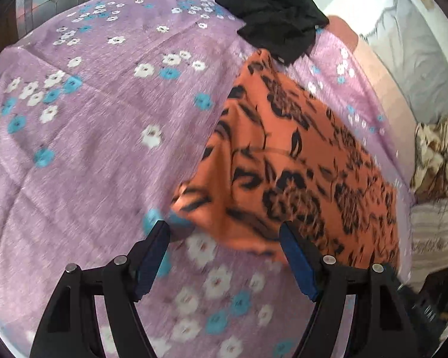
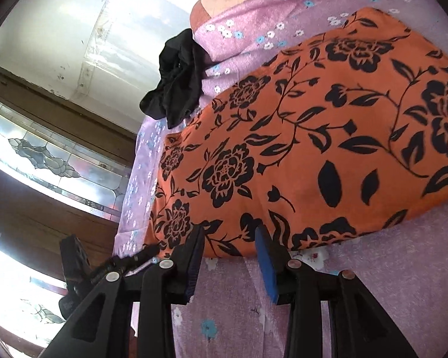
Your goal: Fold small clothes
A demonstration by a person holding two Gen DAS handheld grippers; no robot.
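An orange cloth with a black flower print (image 1: pixel 298 161) lies flat on the purple flowered bedsheet (image 1: pixel 89 104). My left gripper (image 1: pixel 225 229) stands open and wide just above the cloth's near corner, with its pads clear of the fabric. In the right wrist view the same orange cloth (image 2: pixel 313 137) fills the middle. My right gripper (image 2: pixel 230 232) is open at the cloth's near edge. The gap between its blue pads is narrow, and the hem shows between the tips without being pinched. A crumpled black garment (image 1: pixel 271 21) (image 2: pixel 176 80) lies beyond the cloth's far end.
Grey bedding (image 1: pixel 418 68) and a brown-and-white patterned cloth (image 1: pixel 439 155) lie past the sheet's right side. A stained-glass window (image 2: pixel 44 155) in a dark wooden frame is beyond the bed's edge. A black clamp-like object (image 2: pixel 74 265) sits low on the left.
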